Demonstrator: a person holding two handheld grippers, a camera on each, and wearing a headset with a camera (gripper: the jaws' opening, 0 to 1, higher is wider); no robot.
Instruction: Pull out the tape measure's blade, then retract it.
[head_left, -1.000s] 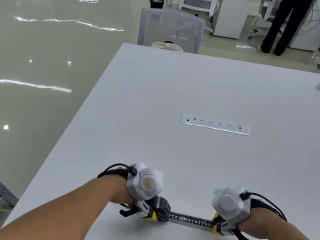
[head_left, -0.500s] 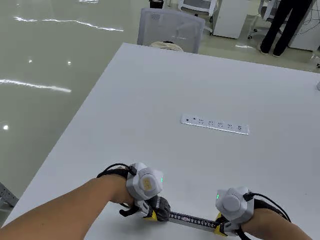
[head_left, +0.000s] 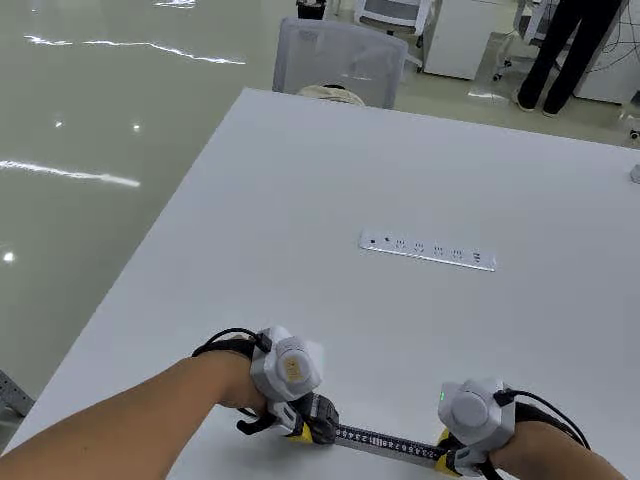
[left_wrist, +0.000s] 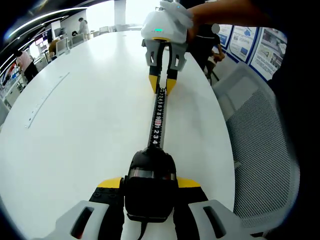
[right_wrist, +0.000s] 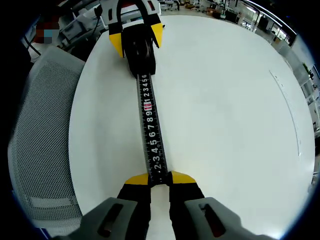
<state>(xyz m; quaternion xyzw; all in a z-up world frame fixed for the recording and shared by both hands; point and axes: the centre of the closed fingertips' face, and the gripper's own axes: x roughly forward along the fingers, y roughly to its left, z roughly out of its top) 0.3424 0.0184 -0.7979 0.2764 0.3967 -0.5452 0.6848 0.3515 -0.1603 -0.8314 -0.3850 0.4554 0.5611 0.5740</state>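
Note:
A black tape measure case sits between the yellow-tipped jaws of my left gripper, which is shut on it; in the head view the case lies at the table's near edge. Its numbered blade runs out across the white table to my right gripper, shut on the blade's end. The blade spans the gap between the left gripper and the right gripper in the head view. In the left gripper view the right gripper pinches the blade's far end.
A white power strip lies mid-table, beyond the grippers. A grey mesh chair stands at the table's far edge, and another mesh chair is beside the near edge. A person stands at the back right.
The right gripper has moved further right and nearer with the blade's end, so more blade shows between the grippers. The left gripper and the case have stayed put.

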